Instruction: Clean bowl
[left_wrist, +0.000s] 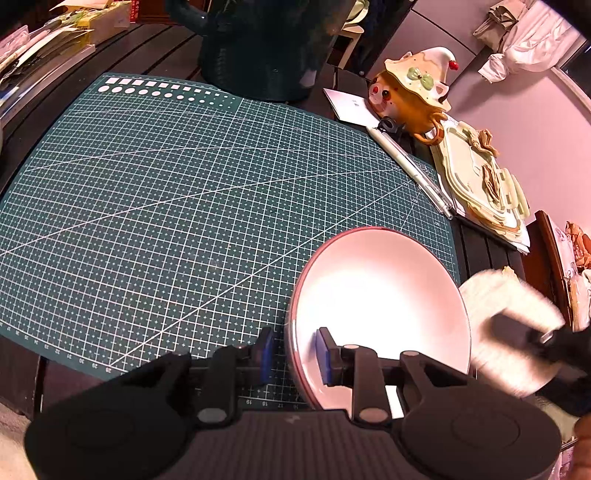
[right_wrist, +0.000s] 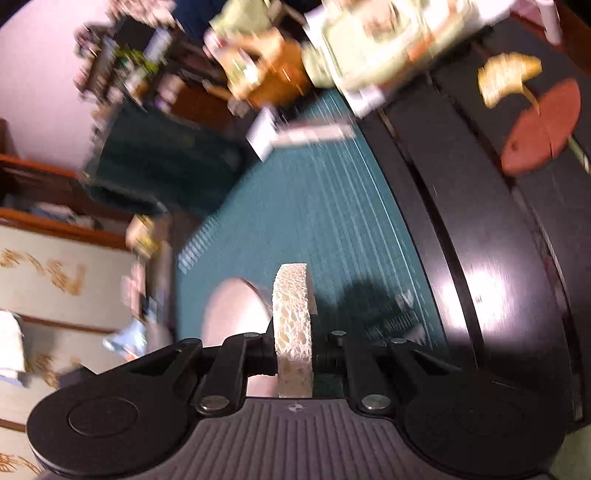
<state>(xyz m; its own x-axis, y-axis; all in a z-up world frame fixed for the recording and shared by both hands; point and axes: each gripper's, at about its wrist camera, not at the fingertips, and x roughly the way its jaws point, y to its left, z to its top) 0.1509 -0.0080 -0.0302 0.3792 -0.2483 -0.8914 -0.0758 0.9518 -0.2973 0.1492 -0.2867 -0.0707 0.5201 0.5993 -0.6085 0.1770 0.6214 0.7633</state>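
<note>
A: How were the left gripper (left_wrist: 293, 356) and its fingers (left_wrist: 325, 356) set?

B: They pinched the rim of the bowl (left_wrist: 380, 306), one blue pad inside, the other outside, at the lower middle of the left wrist frame. The bowl stood tilted on its edge over the lower right corner of the green cutting mat (left_wrist: 184, 206).

A: And the right gripper (right_wrist: 293, 354)?

B: It was clamped tight on a sponge (right_wrist: 291, 317), which stuck out edge-on past the fingers at the lower middle of the right wrist frame. The bowl showed as a pale curve just left of it.

A: How would the bowl handle?

B: It looked glazed, stiff and smooth, so probably slippery and breakable. A grip at the rim seemed the only workable hold, though a scrub could lever it loose.

A: The sponge?

B: Porous and soft; it likely yielded under pressure. In the left wrist frame it was a pale blur at the lower right, just beside the bowl; contact could not be told.
</note>
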